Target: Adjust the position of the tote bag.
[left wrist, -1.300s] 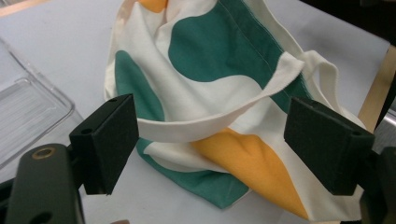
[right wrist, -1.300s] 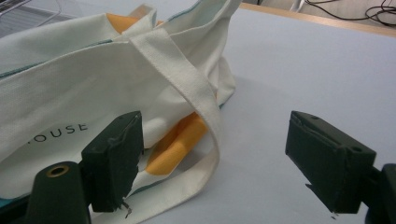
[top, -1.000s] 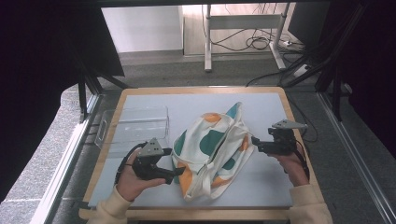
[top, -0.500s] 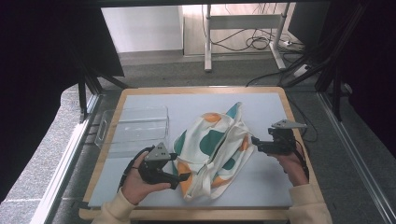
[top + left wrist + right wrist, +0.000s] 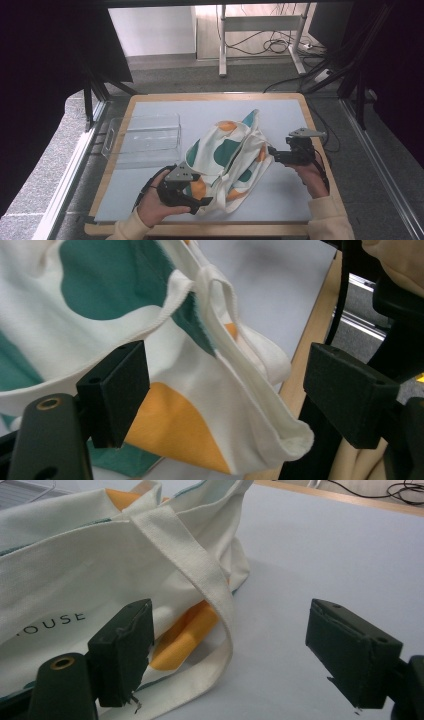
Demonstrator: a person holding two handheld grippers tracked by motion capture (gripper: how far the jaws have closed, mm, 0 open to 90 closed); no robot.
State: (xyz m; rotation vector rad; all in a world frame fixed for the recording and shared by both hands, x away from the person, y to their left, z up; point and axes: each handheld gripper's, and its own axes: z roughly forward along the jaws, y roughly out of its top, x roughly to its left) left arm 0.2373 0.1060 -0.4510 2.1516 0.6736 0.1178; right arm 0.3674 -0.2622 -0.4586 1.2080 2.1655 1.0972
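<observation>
Left gripper [image 5: 197,199] has slid rightward to the near edge of the tote bag [image 5: 227,155] since a second ago; right gripper [image 5: 272,152] holds its place at the bag's far side.

One cream canvas tote with teal and orange patches lies mid-table on the pale blue mat [image 5: 285,192], one clear plastic bin [image 5: 145,137] beside it. Two grippers, both jaws spread wide: the left's straddle a fold and strap [image 5: 220,305], the right's grasp nothing.

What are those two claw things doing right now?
Left gripper: open, jaws astride the cream cloth bag with green and orange patches.
Right gripper: open, holding nothing, beside the bag's strap.
</observation>
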